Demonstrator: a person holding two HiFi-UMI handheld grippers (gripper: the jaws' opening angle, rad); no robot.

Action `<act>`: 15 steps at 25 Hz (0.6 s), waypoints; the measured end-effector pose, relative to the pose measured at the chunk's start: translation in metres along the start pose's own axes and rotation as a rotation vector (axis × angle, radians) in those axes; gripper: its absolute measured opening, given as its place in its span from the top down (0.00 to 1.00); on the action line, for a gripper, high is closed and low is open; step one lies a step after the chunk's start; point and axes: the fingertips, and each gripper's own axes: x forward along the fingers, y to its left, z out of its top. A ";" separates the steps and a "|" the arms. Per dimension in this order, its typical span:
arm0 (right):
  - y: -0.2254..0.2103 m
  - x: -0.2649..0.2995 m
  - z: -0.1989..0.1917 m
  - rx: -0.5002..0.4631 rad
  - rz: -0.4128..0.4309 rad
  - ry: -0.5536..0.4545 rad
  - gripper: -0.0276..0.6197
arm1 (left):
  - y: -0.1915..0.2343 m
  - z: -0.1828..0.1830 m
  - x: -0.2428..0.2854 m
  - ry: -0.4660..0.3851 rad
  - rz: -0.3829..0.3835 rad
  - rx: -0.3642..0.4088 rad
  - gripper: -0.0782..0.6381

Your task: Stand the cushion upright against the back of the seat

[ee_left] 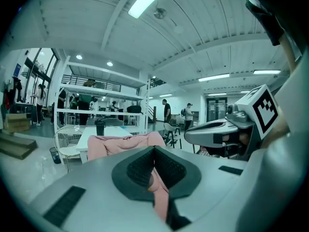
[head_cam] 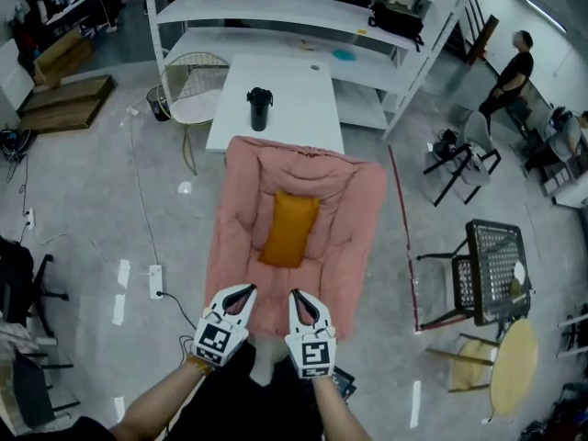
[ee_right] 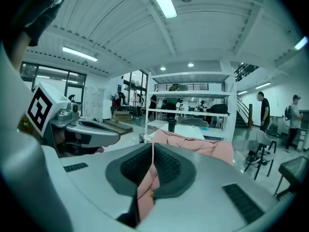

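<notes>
pink quilted seat pad (head_cam: 354, 209): we pinch its near edge with the left gripper (head_cam: 243, 292) and the right gripper (head_cam: 299, 296), each with jaws clamped on a fold of pink fabric. orange cushion (head_cam: 288, 228) lies flat mid-pad, apart from both claws. a white table (head_cam: 294, 99) stands beyond.

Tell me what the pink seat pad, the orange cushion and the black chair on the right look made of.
Seat pad: soft matte fabric over stuffing, by its quilted, puffy, creased surface.
Cushion: smooth orange cloth, plump; weave too small to tell.
Chair: probably black metal mesh on thin tube legs; the floor shows through its grid.
</notes>
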 end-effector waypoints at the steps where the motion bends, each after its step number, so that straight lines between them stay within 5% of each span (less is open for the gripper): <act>1: 0.006 -0.007 -0.002 -0.006 0.008 0.004 0.92 | -0.005 -0.002 -0.005 0.000 0.004 0.005 0.87; 8: 0.029 -0.079 -0.011 0.020 0.083 -0.020 0.92 | -0.082 0.006 -0.052 -0.063 -0.007 0.023 0.87; 15: 0.040 -0.170 -0.026 0.037 0.120 -0.049 0.92 | -0.165 0.001 -0.102 -0.063 0.082 0.047 0.87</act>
